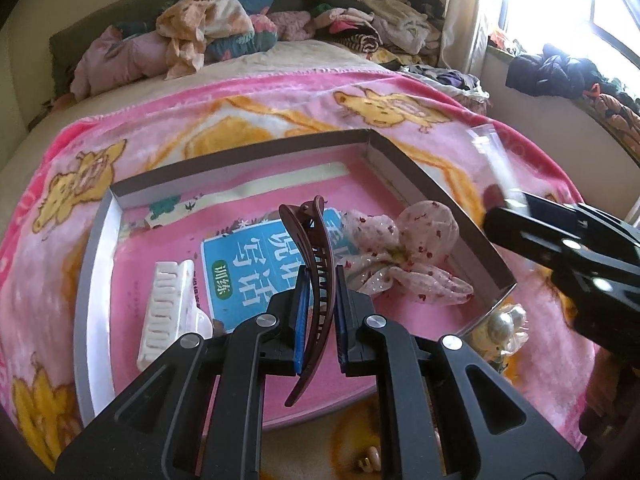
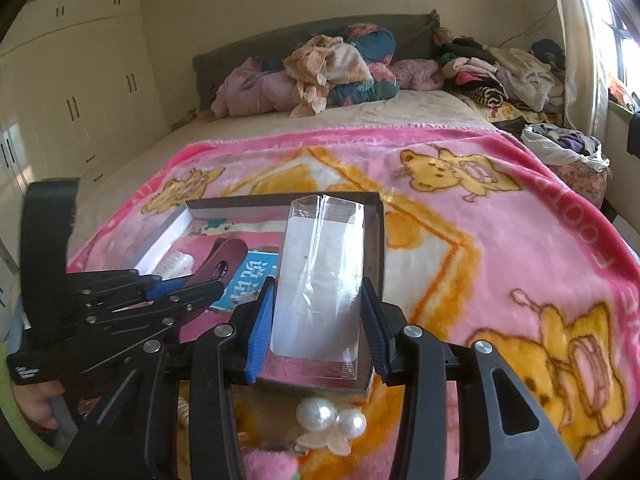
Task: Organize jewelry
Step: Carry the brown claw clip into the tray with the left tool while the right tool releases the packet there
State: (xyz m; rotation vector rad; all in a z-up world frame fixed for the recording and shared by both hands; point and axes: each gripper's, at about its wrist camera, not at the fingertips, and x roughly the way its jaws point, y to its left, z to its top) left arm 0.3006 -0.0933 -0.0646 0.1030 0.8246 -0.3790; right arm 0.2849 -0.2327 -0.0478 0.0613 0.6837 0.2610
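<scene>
My left gripper [image 1: 320, 280] is shut on a long brown hair clip [image 1: 320, 240], held upright over a shallow box [image 1: 400, 152] with a pink printed floor. Inside the box lie a white claw clip [image 1: 168, 312] and a pink floral fabric bow [image 1: 404, 256]. My right gripper [image 2: 318, 320] is shut on a clear plastic packet [image 2: 320, 272], held over the box's right end [image 2: 374, 216]. In the left wrist view the right gripper [image 1: 504, 208] comes in from the right. The right wrist view shows the left gripper [image 2: 200, 280] with the brown clip [image 2: 228, 254].
The box rests on a pink cartoon blanket [image 2: 500, 240] on a bed. A pearl hair clip [image 2: 332, 420] lies on the blanket just outside the box's near corner, also seen as pearls [image 1: 506, 324]. Piled clothes [image 2: 340, 68] fill the bed's far end. A wardrobe [image 2: 72, 92] stands on the left.
</scene>
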